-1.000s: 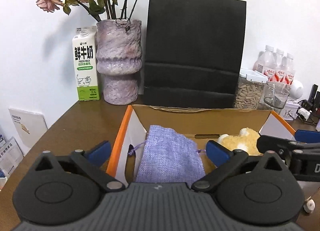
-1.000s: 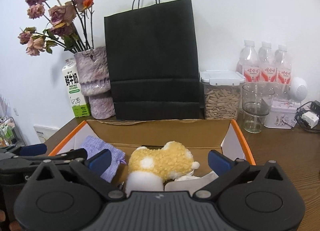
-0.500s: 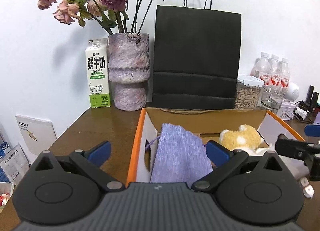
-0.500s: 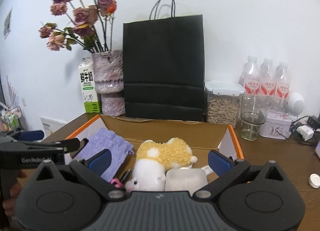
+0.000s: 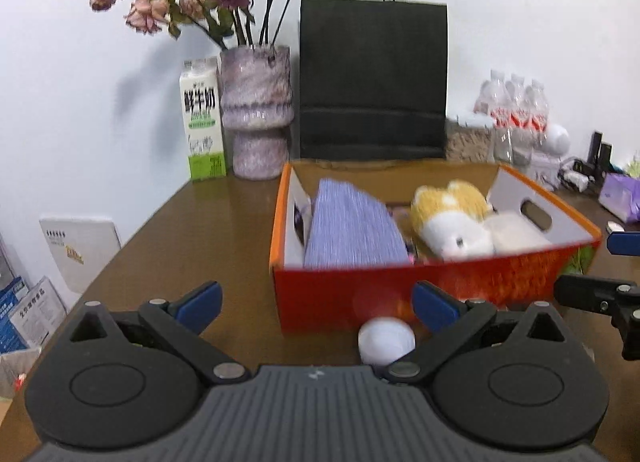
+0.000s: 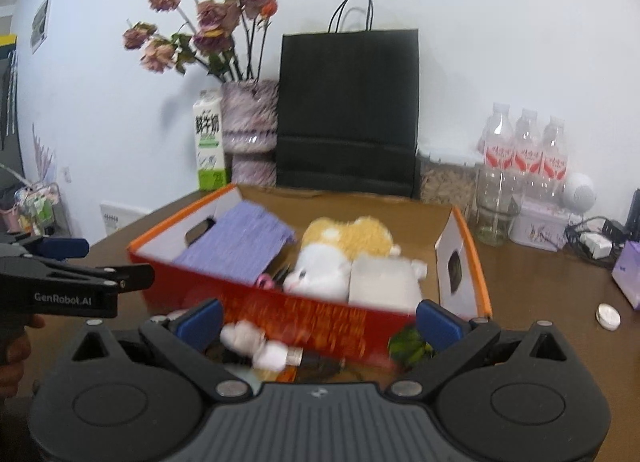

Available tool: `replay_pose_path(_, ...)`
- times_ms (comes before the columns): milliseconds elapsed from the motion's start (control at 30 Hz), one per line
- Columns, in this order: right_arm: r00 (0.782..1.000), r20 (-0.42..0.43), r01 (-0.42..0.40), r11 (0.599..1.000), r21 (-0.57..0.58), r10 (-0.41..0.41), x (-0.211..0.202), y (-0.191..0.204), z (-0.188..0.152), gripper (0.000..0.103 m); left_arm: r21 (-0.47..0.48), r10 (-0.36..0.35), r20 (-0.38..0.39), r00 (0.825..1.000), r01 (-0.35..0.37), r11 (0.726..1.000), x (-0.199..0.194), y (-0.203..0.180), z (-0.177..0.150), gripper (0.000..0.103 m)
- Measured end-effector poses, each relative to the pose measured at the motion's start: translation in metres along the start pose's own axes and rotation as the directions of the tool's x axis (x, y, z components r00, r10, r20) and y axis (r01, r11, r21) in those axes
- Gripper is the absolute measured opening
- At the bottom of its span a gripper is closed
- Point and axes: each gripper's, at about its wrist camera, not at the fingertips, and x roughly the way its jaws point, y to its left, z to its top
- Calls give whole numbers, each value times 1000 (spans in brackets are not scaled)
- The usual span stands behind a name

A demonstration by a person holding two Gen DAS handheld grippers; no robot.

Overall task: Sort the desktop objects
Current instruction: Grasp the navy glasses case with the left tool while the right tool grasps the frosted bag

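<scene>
Looking from left to right, we see our left gripper [image 5: 316, 304] hanging over bare table [image 5: 180, 230] with its jaws spread wide and nothing between them. Just ahead stands the orange box [image 5: 400, 290], and most of the sorting looks done to us: the purple cloth pouch [image 5: 352, 230] leans against the box's left wall, the plush toy [image 5: 452, 222] lies in the middle, and a pale, soft-looking block [image 6: 384, 282] sits touching it on the right.

What is left, we judge, are the loose things outside the box. A small white ball-like thing [image 5: 386, 340] rests on the table against the front wall; in the right wrist view a whitish lumpy item [image 6: 256, 342] and something green [image 6: 410, 344] lie there too, too blurred to name. Our right gripper [image 6: 318, 316] hovers above these with jaws wide apart, holding nothing. Farther right, a small white disc [image 6: 607, 316] lies alone on the table, well apart from the box.
</scene>
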Motion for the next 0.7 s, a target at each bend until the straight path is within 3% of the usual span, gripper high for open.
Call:
replay_pose_path(400,996,-87,-19,1000,18,20,-28,15,-40,103,20,-35,-101,994,37,999,-30,-6,-29,103)
replay_pose_path(700,993,-120,-10,1000,20,12,-36,20,-54,103,33,-55,-195,979,63,997,-23,-18,-44,103)
